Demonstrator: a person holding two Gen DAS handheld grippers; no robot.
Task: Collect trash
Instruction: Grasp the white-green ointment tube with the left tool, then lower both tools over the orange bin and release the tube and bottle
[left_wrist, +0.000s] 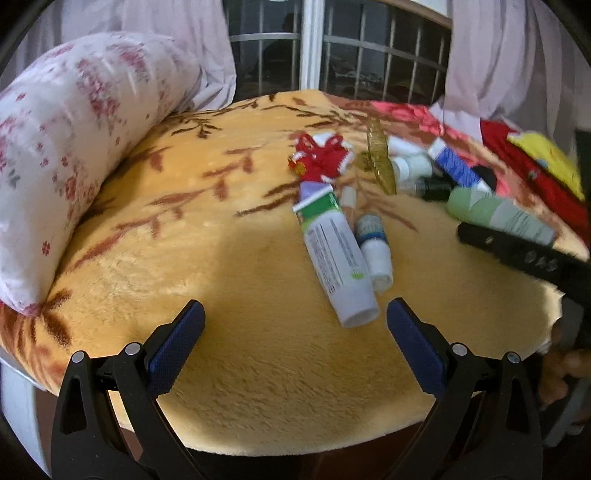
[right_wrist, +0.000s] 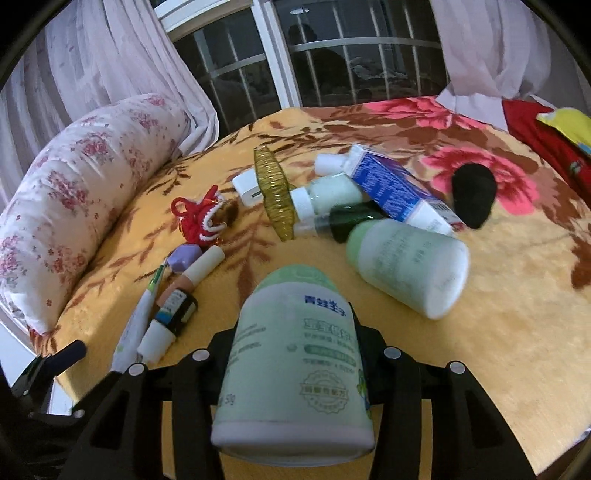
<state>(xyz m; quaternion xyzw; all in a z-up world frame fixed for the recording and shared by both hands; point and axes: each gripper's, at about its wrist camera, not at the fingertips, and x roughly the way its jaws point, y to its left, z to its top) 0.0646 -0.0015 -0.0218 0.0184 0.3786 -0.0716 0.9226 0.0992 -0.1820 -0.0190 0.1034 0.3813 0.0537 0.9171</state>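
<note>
The right gripper (right_wrist: 295, 354) clamps a pale green bottle (right_wrist: 295, 354), cap pointing away. The left gripper (left_wrist: 295, 332) gapes empty; the white tube (left_wrist: 338, 258) lies just ahead, slightly right, lengthwise toward it, on the yellow blanket (left_wrist: 221, 258).

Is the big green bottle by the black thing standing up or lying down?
Lying down. The green bottle rests on its side on the yellow blanket, its cap pointing sideways toward the small dark bottle.

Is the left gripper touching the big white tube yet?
Apart. The left wrist view shows the left gripper open, bare blanket between its pads and the white tube.
</note>
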